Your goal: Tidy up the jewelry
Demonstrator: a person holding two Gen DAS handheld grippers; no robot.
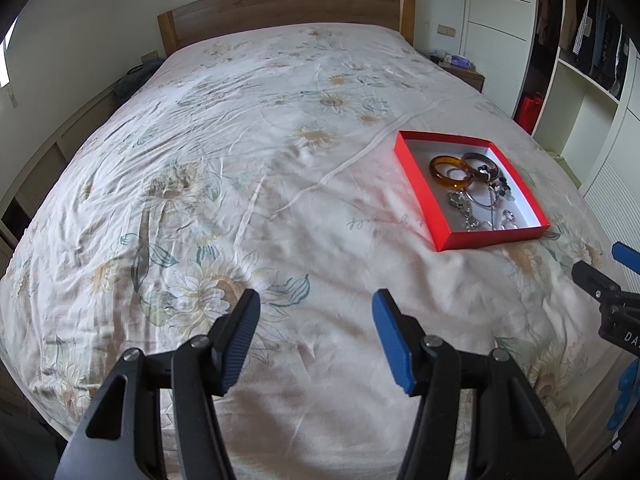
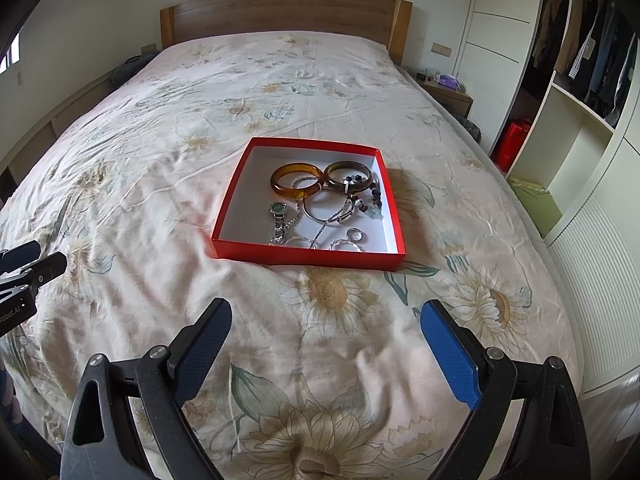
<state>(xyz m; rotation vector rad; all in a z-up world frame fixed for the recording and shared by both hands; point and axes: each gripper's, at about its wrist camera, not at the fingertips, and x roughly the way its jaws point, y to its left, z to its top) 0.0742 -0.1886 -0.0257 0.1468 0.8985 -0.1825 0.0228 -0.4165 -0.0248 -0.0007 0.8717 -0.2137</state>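
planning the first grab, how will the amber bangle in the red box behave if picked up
The amber bangle looks rigid and glossy, so it probably keeps its shape but may slip. A chain seems to lie across it, so that might drag along. Being round, it could roll if dropped.

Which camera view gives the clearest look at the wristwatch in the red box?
The right wrist view: the wristwatch lies near the middle of the frame, its round face and linked band readable inside the red box. In the left wrist view the wristwatch sits far to the right, small and distorted, half lost among chains.
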